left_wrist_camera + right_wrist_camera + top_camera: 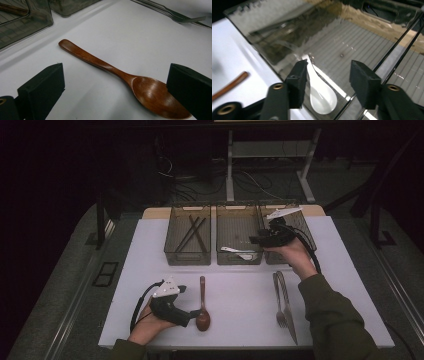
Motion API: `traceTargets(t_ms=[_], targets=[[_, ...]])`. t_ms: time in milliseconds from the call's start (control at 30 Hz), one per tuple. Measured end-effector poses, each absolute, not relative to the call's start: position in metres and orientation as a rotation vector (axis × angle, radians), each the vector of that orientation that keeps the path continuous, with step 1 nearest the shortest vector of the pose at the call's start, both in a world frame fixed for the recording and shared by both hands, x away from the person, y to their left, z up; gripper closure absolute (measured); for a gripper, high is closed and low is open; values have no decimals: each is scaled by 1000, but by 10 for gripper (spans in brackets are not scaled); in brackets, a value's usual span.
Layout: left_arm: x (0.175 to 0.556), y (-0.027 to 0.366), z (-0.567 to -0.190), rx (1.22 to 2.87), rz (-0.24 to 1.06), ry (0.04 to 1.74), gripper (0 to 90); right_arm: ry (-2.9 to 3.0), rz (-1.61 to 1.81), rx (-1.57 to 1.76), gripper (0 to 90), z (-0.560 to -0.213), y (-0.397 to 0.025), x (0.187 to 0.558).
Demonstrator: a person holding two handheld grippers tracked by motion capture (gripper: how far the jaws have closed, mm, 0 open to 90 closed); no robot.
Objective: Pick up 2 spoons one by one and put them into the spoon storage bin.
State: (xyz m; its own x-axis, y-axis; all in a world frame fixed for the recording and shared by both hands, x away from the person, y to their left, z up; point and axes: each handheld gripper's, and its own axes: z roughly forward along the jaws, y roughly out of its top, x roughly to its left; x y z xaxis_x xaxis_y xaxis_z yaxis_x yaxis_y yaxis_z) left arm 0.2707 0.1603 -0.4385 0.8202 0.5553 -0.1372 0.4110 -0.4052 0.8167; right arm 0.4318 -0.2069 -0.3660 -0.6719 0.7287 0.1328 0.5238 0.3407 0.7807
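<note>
1. Work in hand, as judged from the layout: sorting cutlery from the table (150,250) into the 3 clear bins along its far edge.
2. Your left gripper (192,312) sits near the front-left corner of the table, jaws released and spread wide. In the left gripper view the wooden spoon (120,75) lies flat between them, bowl just beside one jaw, handle pointing toward the bins. Not yet gripped.
3. In the high view, the wooden spoon (202,306) lies left of centre near the front edge, bowl toward you.
4. Your right gripper (255,240) hangs over the near rim of the middle bin (239,260), toward its right side. Jaws parted, holding nothing.
5. Right gripper view: a white spoon (320,93) lies on the ribbed floor of that bin, below and between the open jaws. Judged as placed, so count 1 item done here.
6. The left bin (187,257) holds dark chopsticks (194,233), crossed. Judged as already sorted.
7. The right bin (300,227) sits partly behind your right hand; contents cannot be told.
8. Left on the table: the wooden spoon, plus a fork (278,301) and a knife (287,307) lying side by side, touching or nearly so, right of centre near the front edge.
9. Estimate: roughly halfway. 3 pieces remain to go in. The likely next step is closing the left jaws on the wooden spoon.
</note>
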Motion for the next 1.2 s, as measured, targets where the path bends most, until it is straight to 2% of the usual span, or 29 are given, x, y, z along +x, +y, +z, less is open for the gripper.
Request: traceTargets(t_ms=[133,333,567,900,1067,1200], targets=[[271,161,-437,2049,203,717,37,2349,1304,1118,404,-360,-217,421],[271,164,-435,2055,216,740,166,2324,1326,1125,352,-360,-234,404],[274,170,-435,2083,195,814,445,2293,1314,1116,298,-371,-252,375],[274,170,-432,2101,174,821,765,2275,1340,1125,249,-394,-273,333],[274,168,-431,2113,167,821,877,2270,1344,1144,216,-408,-282,315],[276,167,-431,2120,180,828,883,2258,1363,1147,200,-416,-288,302]])
